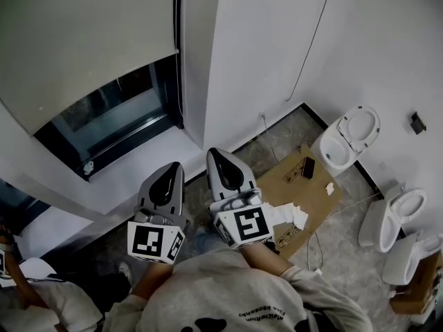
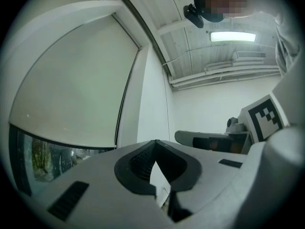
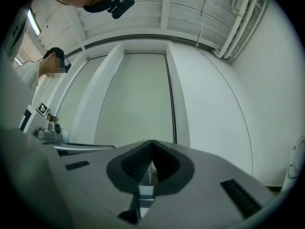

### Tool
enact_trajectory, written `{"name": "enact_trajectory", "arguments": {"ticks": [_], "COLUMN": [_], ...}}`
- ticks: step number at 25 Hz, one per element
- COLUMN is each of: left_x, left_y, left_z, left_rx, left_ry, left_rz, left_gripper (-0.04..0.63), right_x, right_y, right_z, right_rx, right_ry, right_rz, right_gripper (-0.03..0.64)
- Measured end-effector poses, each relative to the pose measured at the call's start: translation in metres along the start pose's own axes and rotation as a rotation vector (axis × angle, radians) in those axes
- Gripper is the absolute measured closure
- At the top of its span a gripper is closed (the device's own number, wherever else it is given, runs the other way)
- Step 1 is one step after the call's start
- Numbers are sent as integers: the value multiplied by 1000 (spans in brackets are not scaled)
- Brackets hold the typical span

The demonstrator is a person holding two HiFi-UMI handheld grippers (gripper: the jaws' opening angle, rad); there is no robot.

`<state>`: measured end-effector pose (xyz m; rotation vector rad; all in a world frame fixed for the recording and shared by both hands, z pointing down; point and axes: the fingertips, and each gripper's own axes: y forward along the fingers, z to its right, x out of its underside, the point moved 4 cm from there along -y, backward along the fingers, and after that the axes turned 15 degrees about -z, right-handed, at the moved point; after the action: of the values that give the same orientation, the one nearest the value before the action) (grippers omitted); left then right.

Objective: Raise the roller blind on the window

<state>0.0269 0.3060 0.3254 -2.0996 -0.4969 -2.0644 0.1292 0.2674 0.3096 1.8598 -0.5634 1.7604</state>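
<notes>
My left tool (image 1: 168, 168) and right tool (image 1: 220, 154) sit clenched on nothing at lower centre. The roller blind (image 1: 76, 40) hangs at upper left, with window glass (image 1: 114, 113) showing beneath it.

**How the Three Cameras Look**

The head camera looks steeply down past the left gripper (image 1: 172, 168) and right gripper (image 1: 217, 155) to the floor (image 1: 346, 234). Each gripper camera looks along its jaws, slightly upward, at the roller blind (image 1: 76, 40), which all three views share.

matt cloth roller blind (image 1: 83, 40); glossy glass window (image 1: 114, 113); matt cardboard (image 1: 308, 196).
</notes>
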Motion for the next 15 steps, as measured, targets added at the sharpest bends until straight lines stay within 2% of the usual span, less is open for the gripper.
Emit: {"name": "enact_trajectory", "arguments": {"ticks": [9,15], "left_x": [-17,-36], "left_y": [62,102], "left_z": [-46,-75], "left_rx": [-52,-99], "left_ry": [-8,33], "left_rz": [13,42], "left_gripper": [589,588], "right_x": [-19,-26], "right_y": [76,127], "right_z": [26,50], "right_rx": [-71,-106], "right_ry": [-60,-52], "right_rz": [35,55], "right_gripper": [607,607]}}
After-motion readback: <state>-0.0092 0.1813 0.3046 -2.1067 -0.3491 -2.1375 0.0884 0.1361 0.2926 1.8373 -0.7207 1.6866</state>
